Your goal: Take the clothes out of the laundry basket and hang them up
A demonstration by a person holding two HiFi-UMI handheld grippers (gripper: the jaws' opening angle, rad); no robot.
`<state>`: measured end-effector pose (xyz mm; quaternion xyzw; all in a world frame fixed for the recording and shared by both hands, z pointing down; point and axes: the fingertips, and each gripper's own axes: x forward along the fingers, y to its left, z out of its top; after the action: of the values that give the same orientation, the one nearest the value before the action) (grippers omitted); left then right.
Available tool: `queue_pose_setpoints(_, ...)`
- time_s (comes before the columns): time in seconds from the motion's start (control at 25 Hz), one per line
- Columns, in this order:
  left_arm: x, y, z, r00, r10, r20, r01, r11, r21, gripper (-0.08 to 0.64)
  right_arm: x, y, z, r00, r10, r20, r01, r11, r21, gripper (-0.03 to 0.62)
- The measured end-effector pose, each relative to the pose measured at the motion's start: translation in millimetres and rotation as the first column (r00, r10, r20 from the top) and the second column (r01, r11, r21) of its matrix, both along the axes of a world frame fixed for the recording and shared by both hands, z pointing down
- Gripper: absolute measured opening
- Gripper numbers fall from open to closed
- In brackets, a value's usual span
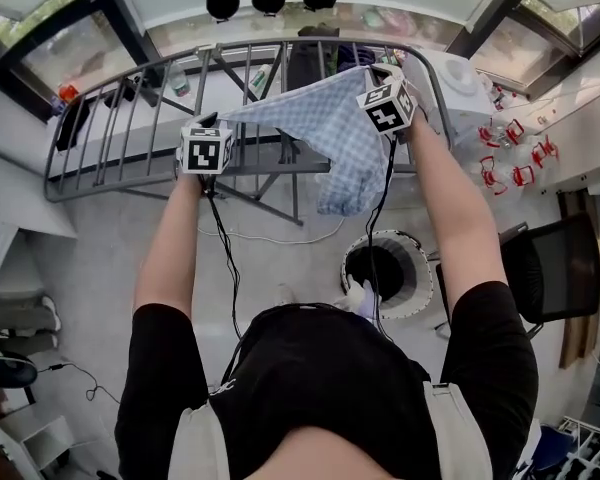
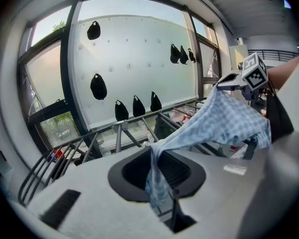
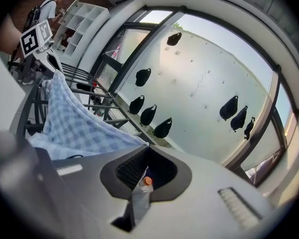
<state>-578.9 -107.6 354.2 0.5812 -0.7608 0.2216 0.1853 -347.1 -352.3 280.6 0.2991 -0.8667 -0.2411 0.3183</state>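
The metal drying rack (image 1: 280,44) is standing wide under the windows. A blue checked cloth (image 1: 330,128) is hanging stretched above its rails between the two grippers, with one end drooping toward the round laundry basket (image 1: 420,268) on the floor. The left gripper (image 2: 159,158) is pinching a bunched edge between nearly closed fingers. The right gripper (image 3: 145,148) is clamping the opposite corner tight.

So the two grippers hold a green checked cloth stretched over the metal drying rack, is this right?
Only the colour is wrong: the head view shows the checked cloth is blue. The left gripper and right gripper do hold it stretched over the metal drying rack.
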Motion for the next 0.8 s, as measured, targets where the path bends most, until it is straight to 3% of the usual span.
queue_pose_setpoints(0.24,14.5,-6.9,46.5,0.996,0.083,0.023,-0.081,0.992,-0.095,0.097,7.4,-14.7,66.2,0.992,0.036,-0.122,-0.046,0.996,-0.078,0.017)
queue_pose_setpoints(0.48,27.4,3.7,69.6,0.993,0.116,-0.008,-0.116,0.982,-0.15,0.197,24.1,-10.2,105.7,0.983,0.029,-0.182,-0.065,0.978,-0.199,0.022)
queue_pose_setpoints(0.6,32.8,10.4,71.8,0.992,0.128,-0.017,-0.129,0.981,-0.143,0.226,31.3,-3.2,115.4,0.989,0.017,-0.148,-0.061,0.952,-0.301,0.133)
queue_pose_setpoints(0.8,37.7,26.7,57.4,0.993,0.108,-0.049,-0.112,0.99,-0.084,0.229,38.8,6.0,105.4,0.999,0.014,-0.047,-0.03,0.937,-0.349,0.158)
